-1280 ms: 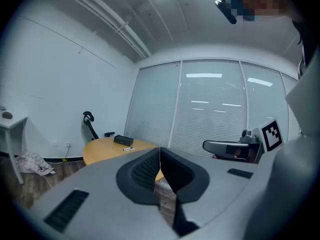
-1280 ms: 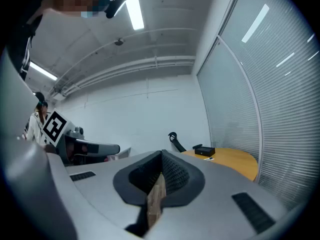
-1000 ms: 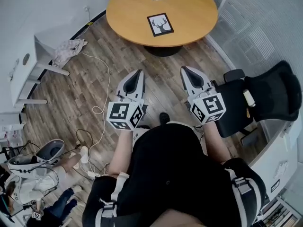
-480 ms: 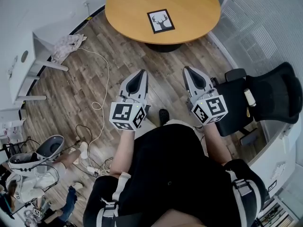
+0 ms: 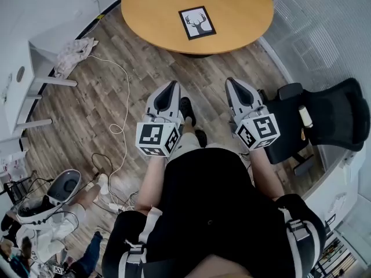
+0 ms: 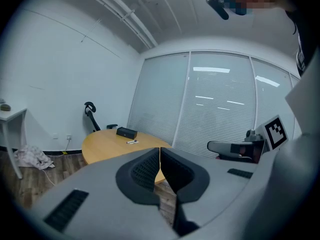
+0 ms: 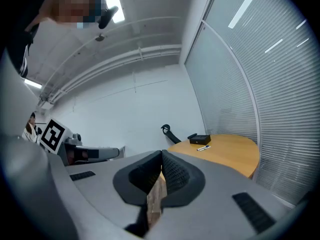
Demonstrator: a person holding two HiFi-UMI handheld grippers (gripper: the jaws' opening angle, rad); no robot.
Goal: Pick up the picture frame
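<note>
One frame point(image 5: 197, 22), one pen point(image 6: 132, 142), one box point(image 6: 126, 132) on surface point(image 5: 151, 10); one chair point(image 5: 324, 120) beside right claw point(image 5: 231, 82); left claw point(image 5: 171, 86) and right claw both closed, empty.

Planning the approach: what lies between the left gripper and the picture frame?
In the head view, only bare wooden floor, then the round table's near rim and bare top, separate the left gripper from the picture frame.

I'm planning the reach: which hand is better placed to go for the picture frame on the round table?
Left, narrowly. The picture frame lies flat on the table, about midway ahead of the left tongs and right tongs, both shut. The office chair stands close beside the right one.
</note>
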